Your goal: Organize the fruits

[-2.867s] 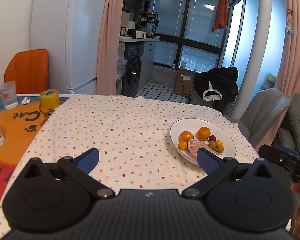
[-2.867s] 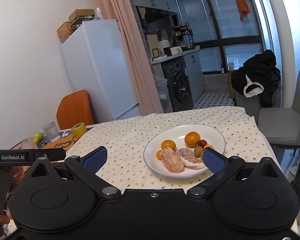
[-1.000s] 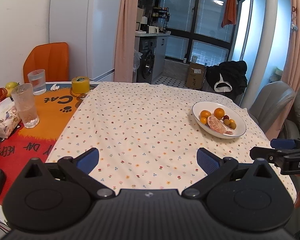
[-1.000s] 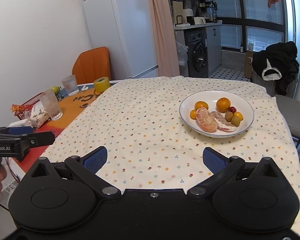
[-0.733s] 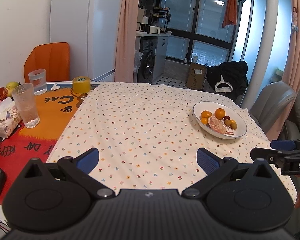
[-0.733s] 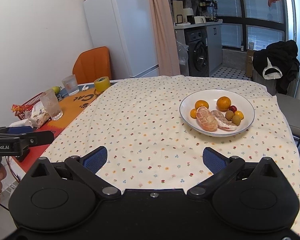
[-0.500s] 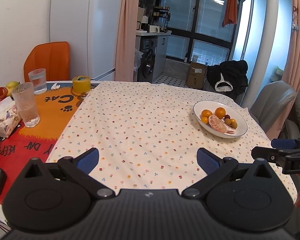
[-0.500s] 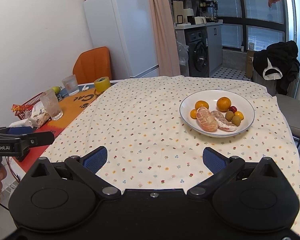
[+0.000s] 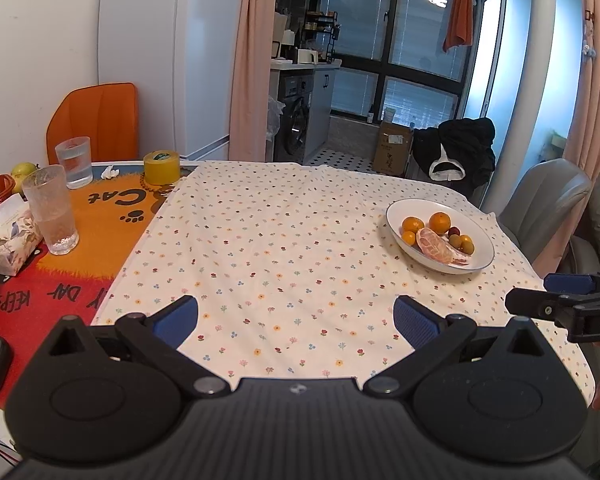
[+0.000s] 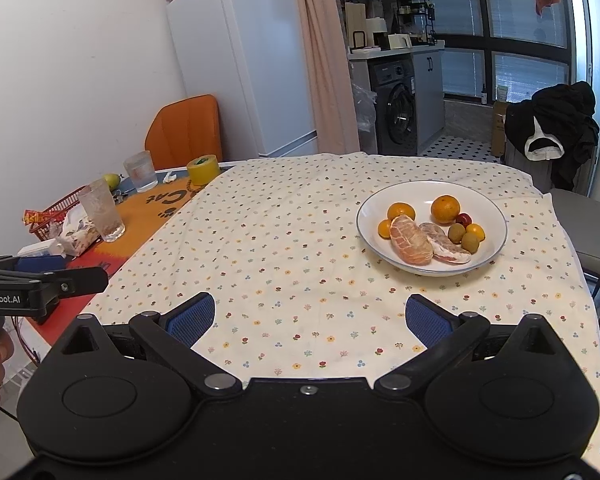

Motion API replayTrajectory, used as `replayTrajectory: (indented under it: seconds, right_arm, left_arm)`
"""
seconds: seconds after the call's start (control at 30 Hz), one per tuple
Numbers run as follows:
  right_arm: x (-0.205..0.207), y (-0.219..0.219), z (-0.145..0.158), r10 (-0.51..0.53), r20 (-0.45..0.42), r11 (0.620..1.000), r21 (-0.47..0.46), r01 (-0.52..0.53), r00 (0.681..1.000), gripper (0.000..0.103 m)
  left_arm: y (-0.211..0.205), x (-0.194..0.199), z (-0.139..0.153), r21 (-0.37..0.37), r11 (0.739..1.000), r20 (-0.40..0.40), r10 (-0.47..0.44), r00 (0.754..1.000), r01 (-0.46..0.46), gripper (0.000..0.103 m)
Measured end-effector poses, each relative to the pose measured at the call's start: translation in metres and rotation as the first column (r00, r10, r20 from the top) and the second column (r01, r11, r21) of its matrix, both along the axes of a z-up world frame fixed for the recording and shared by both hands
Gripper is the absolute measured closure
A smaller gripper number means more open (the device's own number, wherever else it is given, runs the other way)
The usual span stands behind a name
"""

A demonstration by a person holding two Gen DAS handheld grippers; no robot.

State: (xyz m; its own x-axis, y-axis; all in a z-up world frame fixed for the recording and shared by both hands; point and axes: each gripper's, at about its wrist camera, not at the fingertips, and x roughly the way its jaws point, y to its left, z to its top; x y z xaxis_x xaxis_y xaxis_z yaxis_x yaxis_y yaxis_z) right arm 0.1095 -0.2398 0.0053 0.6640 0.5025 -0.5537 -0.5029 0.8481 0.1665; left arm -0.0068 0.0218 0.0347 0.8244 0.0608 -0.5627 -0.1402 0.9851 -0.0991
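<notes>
Hovering at tablecloth (image 10: 284,240) near edge, both hand-held grippers (image 9: 296,318) (image 10: 310,316) spread, empty.

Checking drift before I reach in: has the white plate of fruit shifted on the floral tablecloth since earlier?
No. The white plate sits by the same far right corner of the floral tablecloth; only the cameras pulled back.
</notes>
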Motion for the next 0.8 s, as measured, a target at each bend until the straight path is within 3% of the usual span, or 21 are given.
replayTrajectory:
  seconds: [0.8]
  right_arm:
    - [0.0026, -0.005, 0.0003, -0.004, -0.008, 1.0, -0.001, 0.004, 1.0, 0.0]
  left_arm:
    - [-0.0055, 0.0036, -0.0025, 0.007, 1.0, -0.013, -0.012, 1.0, 0.012, 0.0]
